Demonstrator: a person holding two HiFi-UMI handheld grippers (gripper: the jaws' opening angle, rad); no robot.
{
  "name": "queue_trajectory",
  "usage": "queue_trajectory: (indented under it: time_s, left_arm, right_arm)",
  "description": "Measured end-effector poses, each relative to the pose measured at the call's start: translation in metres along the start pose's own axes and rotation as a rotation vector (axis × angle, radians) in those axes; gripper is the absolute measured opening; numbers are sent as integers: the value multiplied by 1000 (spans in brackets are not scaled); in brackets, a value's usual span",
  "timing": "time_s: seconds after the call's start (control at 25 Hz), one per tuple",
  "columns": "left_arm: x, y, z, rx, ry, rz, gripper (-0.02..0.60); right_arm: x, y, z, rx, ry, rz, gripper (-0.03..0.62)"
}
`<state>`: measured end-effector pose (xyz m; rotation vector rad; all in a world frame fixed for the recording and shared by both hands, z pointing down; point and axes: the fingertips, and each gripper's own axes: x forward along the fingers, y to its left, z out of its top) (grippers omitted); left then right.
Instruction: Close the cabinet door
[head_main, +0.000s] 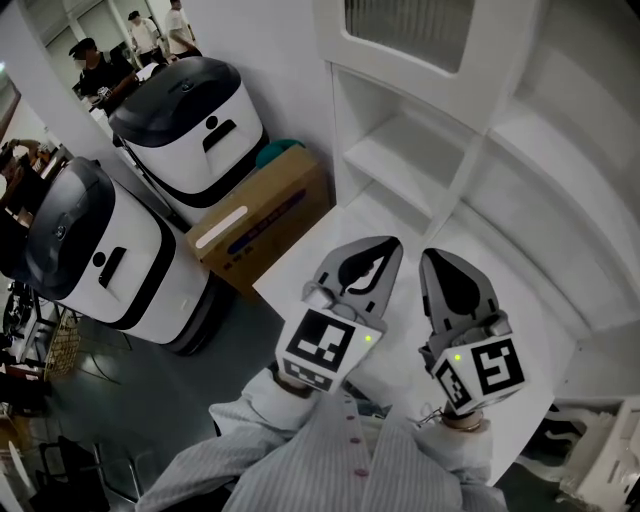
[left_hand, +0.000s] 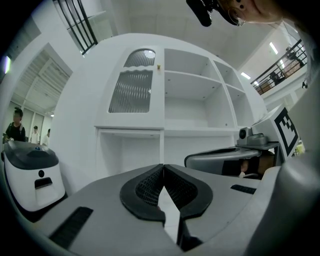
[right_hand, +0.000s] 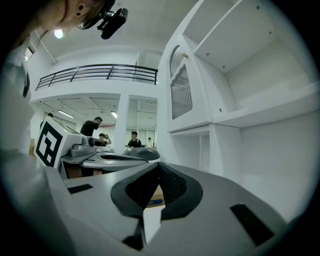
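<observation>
Fingers (left_hand: 147, 186) of left gripper (left_hand: 163, 166) and right gripper (right_hand: 159, 164) meet, empty; cabinet door (left_hand: 132, 92) stands well ahead, above.

cardboard box (head_main: 265, 215) L, cabinet (head_main: 405, 150) ahead

The right tool (right_hand: 159, 170), jaws together, faces a white cabinet (right_hand: 260, 85).

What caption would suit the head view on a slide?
Left gripper and right gripper, both shut, face the white cabinet.
</observation>
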<state>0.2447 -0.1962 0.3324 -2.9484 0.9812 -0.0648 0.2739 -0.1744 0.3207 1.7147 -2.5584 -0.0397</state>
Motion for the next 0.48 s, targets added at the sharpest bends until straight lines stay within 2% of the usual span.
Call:
queue_trajectory:
  time_s: [0.48]
  left_arm:
    - [1,-10,-16,-2,46,6,12]
  right_arm:
    - [-6,0,-15,20,26,21,12]
